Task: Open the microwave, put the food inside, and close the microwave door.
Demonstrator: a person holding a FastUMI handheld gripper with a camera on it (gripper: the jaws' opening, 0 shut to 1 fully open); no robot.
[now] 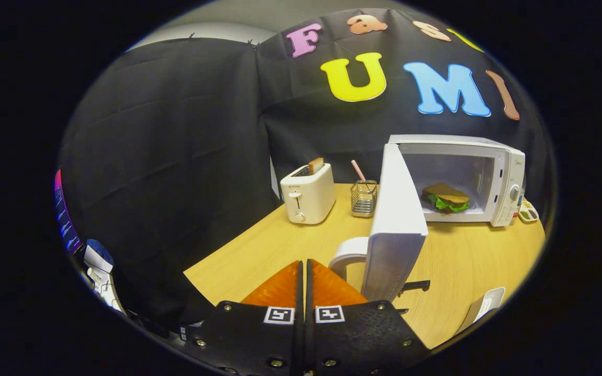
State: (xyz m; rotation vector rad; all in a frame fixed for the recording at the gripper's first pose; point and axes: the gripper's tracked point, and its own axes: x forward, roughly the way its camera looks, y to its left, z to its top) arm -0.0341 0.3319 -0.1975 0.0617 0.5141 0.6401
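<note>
Gripper: orange fingers pressed together, no gap, nothing held between them. Tips sit over the near-left corner of the wooden table, just left of the door handle.

Microwave door swung wide open, seen nearly edge-on, leaning out over the middle of the table toward the gripper. Its white loop handle is just ahead-right of the fingertips; can't tell whether they touch it. Small black latch tab sticks out from the door's lower edge.

Near-right table edge: a white object, partly cut off, can't identify.

Far-left corner of table: white toaster with a slice of bread standing up in a slot. Just right of it, a wire mesh holder with a pink-handled utensil leaning in it; holder is between toaster and door.

Far-right corner: white microwave, cavity exposed. The food, a sandwich with green lettuce showing at its edge, is inside on the cavity floor, roughly centred. Control knobs on the right front panel. Small multicoloured item on the table just right of the microwave, too small to identify.
</note>
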